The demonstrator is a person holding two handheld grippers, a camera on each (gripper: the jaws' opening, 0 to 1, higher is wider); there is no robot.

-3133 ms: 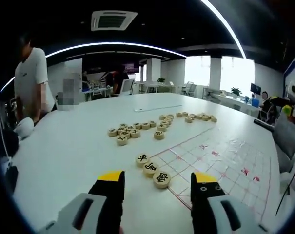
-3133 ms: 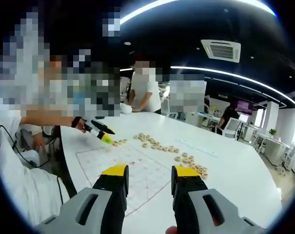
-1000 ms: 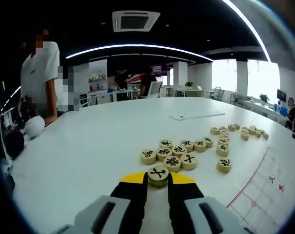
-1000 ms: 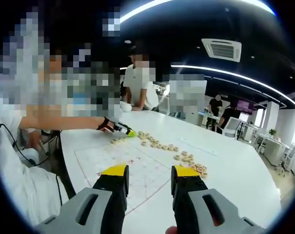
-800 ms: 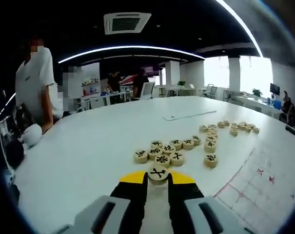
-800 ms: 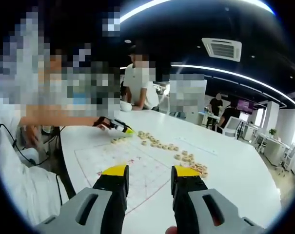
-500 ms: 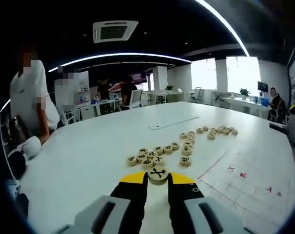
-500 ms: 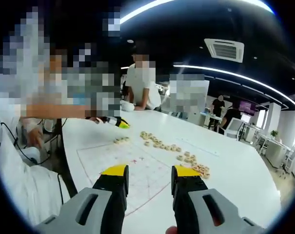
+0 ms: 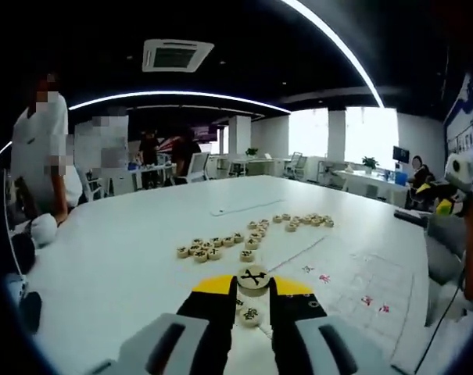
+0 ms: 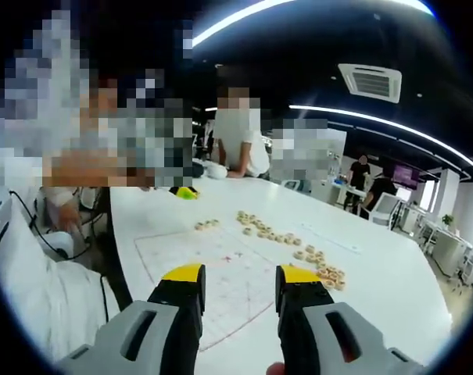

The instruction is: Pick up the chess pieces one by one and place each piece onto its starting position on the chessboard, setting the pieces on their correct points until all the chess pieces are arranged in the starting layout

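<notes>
Chess piece (image 9: pixel 253 278), black character on top, clamped in left gripper (image 9: pixel 252 286); right gripper (image 10: pixel 231 275) jaws apart, empty.

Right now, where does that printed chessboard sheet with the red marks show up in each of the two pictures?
Left gripper view: the chessboard sheet lies right of centre on the white table, beyond the left gripper, which is shut on a chess piece.
Right gripper view: the chessboard sheet lies at centre, just beyond the open right gripper.
Shared landmark: the row of loose chess pieces along the sheet's far edge.
</notes>
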